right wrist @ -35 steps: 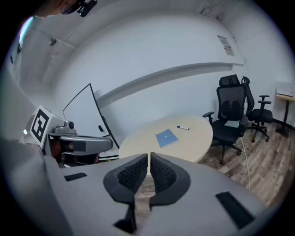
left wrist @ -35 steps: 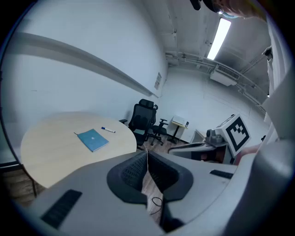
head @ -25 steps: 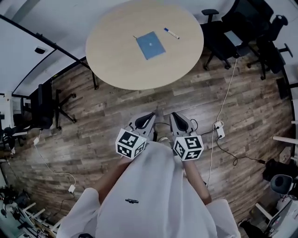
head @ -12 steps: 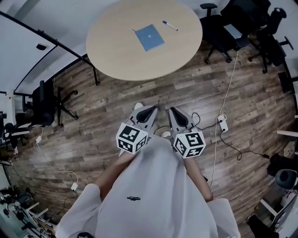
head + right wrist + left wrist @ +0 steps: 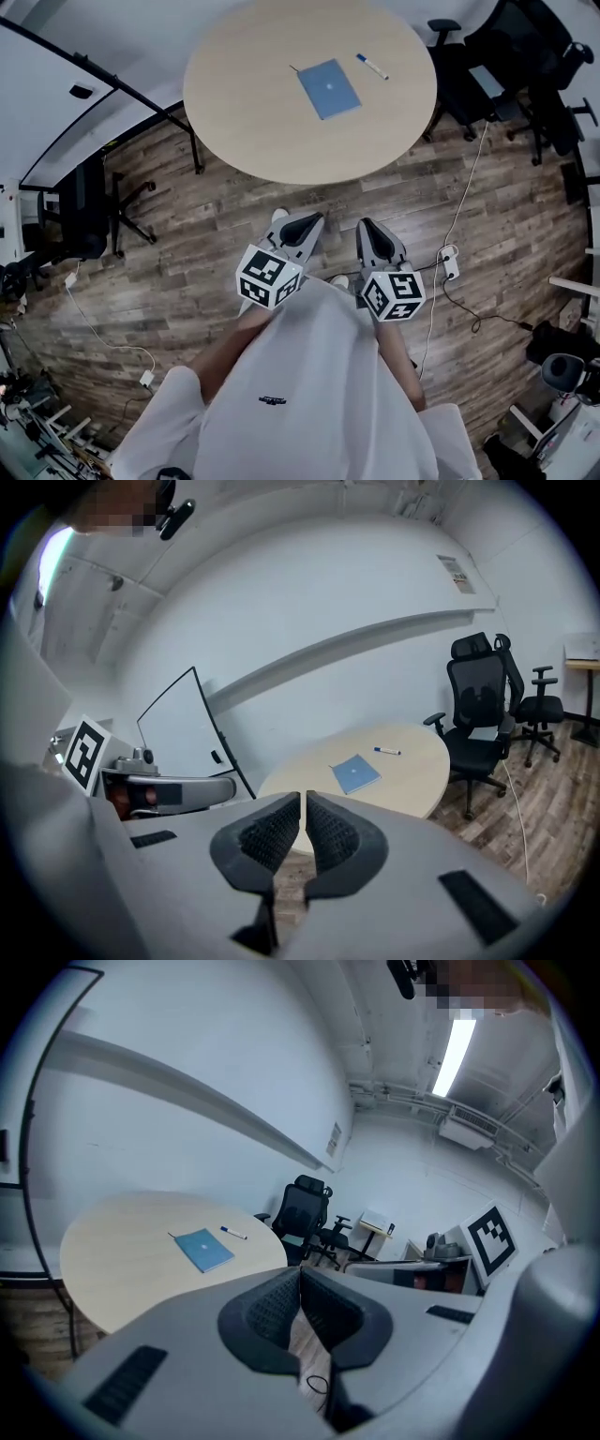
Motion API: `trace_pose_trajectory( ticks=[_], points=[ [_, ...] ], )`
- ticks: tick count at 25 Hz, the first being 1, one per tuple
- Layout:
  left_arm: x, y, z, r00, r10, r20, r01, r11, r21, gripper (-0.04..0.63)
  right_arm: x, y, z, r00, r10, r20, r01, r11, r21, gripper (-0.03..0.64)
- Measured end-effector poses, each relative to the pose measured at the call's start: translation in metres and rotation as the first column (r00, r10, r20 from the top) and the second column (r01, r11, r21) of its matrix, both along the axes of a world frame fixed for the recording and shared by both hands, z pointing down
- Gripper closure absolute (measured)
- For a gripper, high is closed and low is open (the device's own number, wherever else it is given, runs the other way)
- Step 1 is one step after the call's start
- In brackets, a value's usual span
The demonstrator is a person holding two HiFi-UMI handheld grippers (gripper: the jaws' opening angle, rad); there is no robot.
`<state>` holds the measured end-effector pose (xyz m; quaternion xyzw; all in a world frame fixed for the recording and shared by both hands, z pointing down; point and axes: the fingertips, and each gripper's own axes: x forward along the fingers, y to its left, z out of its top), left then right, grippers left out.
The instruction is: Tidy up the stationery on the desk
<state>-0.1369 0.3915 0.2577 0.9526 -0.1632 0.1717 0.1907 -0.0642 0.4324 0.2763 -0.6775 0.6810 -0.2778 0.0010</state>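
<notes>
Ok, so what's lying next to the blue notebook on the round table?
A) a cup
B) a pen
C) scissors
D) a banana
B: a pen lies just beside the notebook on the table, not touching it, and nothing else is on the tabletop.

White shirt (image 5: 309,375), grey marker-cubed tools (image 5: 315,218) (image 5: 364,226)
</notes>
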Motion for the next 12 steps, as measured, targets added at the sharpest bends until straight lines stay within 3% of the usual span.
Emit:
trace_pose_trajectory(
  ticks=[6, 12],
  points=[
    [-0.04, -0.107, -0.01, 0.996, 0.083, -0.02, -0.083, 0.996, -0.017, 0.574, -0.02, -0.105, -0.012, 0.994, 0.098, -0.038, -0.099, 0.995, -0.027, 0.571],
    [-0.05, -0.19, -0.007, 0.981, 0.188, -0.039, -0.189, 0.981, -0.033, 0.574, -0.036, -0.18, -0.01, 0.981, 0.19, -0.043, -0.192, 0.98, -0.046, 0.571]
  ],
)
